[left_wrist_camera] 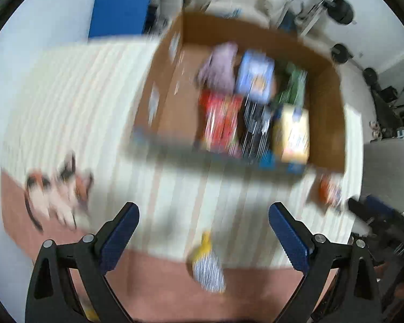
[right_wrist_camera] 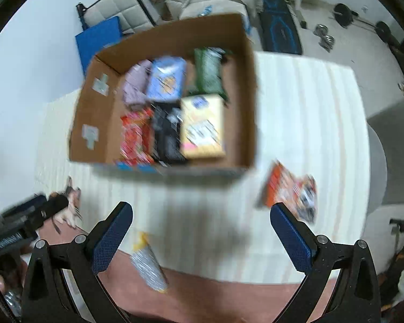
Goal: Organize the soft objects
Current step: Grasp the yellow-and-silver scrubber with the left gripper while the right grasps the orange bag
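An open cardboard box (left_wrist_camera: 328, 123) (right_wrist_camera: 245, 86) stands on a cream striped cloth and holds several soft packs: purple, blue, green, red, black and yellow. My left gripper (left_wrist_camera: 204, 238) is open and empty, above a yellow and silver pouch (left_wrist_camera: 208, 267) near the cloth's front edge. My right gripper (right_wrist_camera: 201, 235) is open and empty; the same pouch (right_wrist_camera: 148, 265) lies by its left finger. An orange pack (right_wrist_camera: 292, 192) (left_wrist_camera: 328, 191) lies right of the box. A pink, black and orange soft item (left_wrist_camera: 58, 196) (right_wrist_camera: 71, 204) lies at the left. Both views are blurred.
The cloth (right_wrist_camera: 309, 113) covers a reddish table (left_wrist_camera: 161, 282). A grey chair (left_wrist_camera: 387, 172) stands at the right. A blue mat (right_wrist_camera: 99, 37), cushions and gym weights (right_wrist_camera: 342, 13) lie on the floor beyond. The other gripper shows at each view's edge (left_wrist_camera: 377, 215) (right_wrist_camera: 27, 220).
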### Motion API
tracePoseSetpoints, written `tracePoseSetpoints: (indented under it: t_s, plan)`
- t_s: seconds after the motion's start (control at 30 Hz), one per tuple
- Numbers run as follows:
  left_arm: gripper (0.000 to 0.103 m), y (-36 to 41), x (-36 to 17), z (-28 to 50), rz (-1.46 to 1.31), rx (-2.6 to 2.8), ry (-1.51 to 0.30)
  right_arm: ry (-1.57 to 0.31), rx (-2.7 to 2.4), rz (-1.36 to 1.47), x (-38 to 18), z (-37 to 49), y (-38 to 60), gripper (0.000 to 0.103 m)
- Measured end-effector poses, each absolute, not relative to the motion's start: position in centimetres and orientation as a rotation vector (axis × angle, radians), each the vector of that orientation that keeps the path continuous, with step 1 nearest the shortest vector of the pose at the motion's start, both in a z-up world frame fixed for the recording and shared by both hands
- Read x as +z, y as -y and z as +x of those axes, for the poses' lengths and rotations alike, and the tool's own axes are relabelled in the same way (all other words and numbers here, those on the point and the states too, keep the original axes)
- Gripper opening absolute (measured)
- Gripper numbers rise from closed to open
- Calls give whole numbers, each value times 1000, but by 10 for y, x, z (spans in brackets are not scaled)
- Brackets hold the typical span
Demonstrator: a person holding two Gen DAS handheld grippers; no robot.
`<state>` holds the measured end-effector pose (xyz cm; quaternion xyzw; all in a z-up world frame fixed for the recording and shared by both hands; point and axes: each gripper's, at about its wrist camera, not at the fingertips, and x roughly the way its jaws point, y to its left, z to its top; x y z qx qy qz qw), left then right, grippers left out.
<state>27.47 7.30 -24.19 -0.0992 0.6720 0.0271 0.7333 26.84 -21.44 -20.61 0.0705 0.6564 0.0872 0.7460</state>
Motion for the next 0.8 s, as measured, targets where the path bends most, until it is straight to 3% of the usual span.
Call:
tracePoseSetpoints:
  t_s: [0.13, 0.23, 0.43, 0.47, 0.53, 0.57, 0.8]
  plan:
    - [97, -70, -298, 223, -307, 61, -1625, -1474, 136, 116, -235, 231, 244, 103]
    - [86, -60, -339, 195, -343, 51, -1733, -1509, 103, 61, -255, 215, 262, 103]
    - [85, -36, -401, 174, -373, 67, -1847, -1483, 67, 1, -277, 228, 297, 103]
    - [81, -32, -406, 173, -363, 74, -1858, -1486, 67, -27, -277, 233, 298, 103]
    - [59, -23, -412, 173, -339, 76, -1859, -1485, 97, -109, -282, 248, 298, 103]
    - [55, -18, -414, 173, -325, 79, -1861, -1489, 117, -156, -285, 255, 297, 103]
    - [52, 12, -412, 178, -252, 103, -1810, -1562, 227, -430, -328, 302, 280, 103]
